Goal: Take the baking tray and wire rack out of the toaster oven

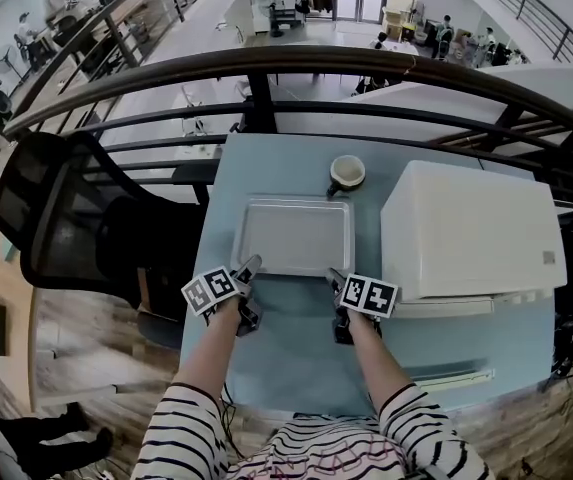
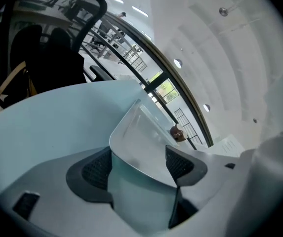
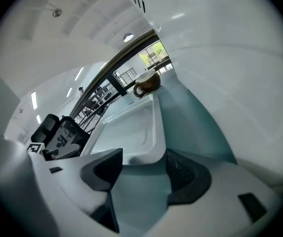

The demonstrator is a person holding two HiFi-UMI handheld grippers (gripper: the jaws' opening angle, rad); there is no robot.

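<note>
Where the head view looks down on the pale blue table (image 1: 296, 358), the baking tray (image 1: 296, 233) is seen lying flat at the middle, outside the white toaster oven (image 1: 466, 228) that stands just to its right. A mug (image 1: 347, 173) is set just beyond the tray's far edge. The left gripper (image 1: 249, 266) is held at the tray's near left corner and the right gripper (image 1: 334, 278) at its near right corner, each at the end of an arm in striped sleeves (image 1: 191, 423).

In the left gripper view, the jaws are shown spread apart, with the tray's rounded corner (image 2: 141, 132) lying between them, released rather than clamped. The mug (image 2: 177, 132) is glimpsed past the tray.

In the right gripper view, the jaws are likewise shown wide apart. The tray's other near corner (image 3: 131, 127) reaches in between them, and a gap is seen beside each pad. The oven's white wall (image 3: 240, 83) fills the right side.
</note>
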